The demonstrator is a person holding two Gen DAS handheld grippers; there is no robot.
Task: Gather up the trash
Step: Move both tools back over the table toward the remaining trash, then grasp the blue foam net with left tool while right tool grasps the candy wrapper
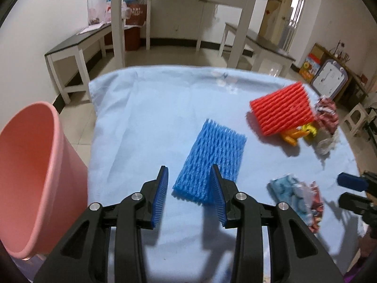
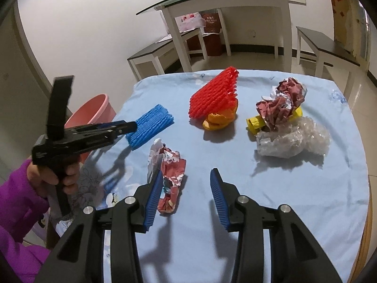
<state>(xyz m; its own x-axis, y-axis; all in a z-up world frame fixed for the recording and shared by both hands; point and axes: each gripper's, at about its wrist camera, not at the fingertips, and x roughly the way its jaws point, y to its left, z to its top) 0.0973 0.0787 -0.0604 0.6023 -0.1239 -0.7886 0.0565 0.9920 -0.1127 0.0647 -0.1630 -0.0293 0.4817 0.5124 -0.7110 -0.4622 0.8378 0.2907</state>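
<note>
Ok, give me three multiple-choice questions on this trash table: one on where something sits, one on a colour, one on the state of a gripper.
1. Where is the pink bin?
A. on the table
B. on the floor off the table's left edge
C. under the glass table

2. What colour is the foam net in front of the left gripper?
A. blue
B. green
C. white

3. How is the right gripper?
A. shut on the foil wrapper
B. shut on nothing
C. open

Answers: 1 B, it stands beside the blue tablecloth. 2 A, the net is plainly blue. 3 C, its fingers stand apart, the crumpled foil wrapper lying against the left one.
</note>
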